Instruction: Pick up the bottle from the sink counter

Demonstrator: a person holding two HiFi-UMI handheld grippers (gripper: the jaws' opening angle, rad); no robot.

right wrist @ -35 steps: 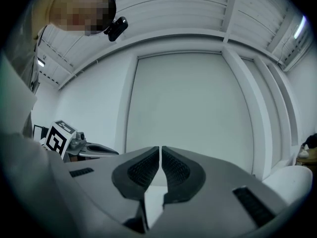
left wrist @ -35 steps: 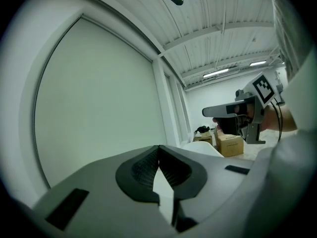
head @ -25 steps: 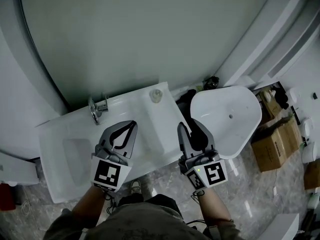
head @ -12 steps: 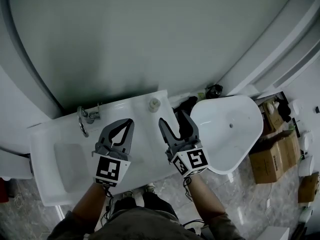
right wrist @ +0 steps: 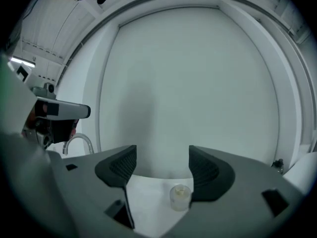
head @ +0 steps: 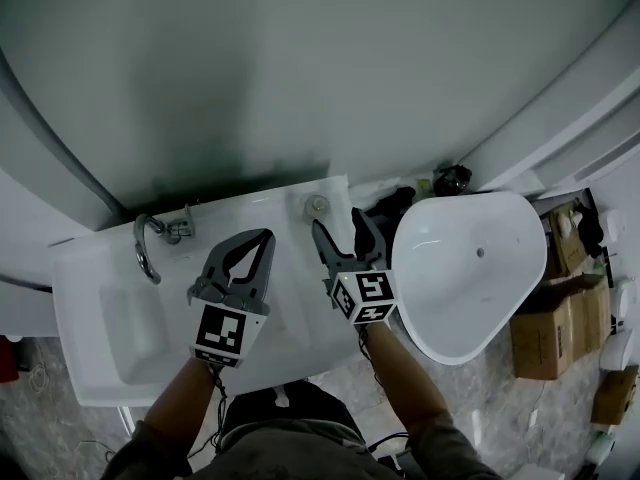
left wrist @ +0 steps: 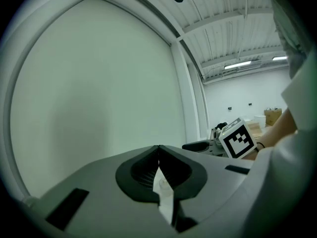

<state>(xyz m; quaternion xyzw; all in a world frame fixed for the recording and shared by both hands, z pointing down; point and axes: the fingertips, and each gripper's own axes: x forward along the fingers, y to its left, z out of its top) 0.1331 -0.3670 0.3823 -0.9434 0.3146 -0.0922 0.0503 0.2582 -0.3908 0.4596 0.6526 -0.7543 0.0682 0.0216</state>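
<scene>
Now both tools hover over the sink desk (head: 295,308).
Right of the faucet (head: 145,250), the left tool (head: 266,236) is pinched shut and empty. The small clear bottle (head: 316,206) stands near the desk's back edge, just ahead of the right tool (head: 337,220), whose jaws have just been opening wide, with nothing between them.

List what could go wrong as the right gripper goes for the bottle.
1. The right gripper has just been opening its jaws, with nothing between them yet; the small bottle stands ahead, off-centre near one jaw, which could tip it.
2. It stands by the sink counter's back edge; a knock might send it off.
</scene>
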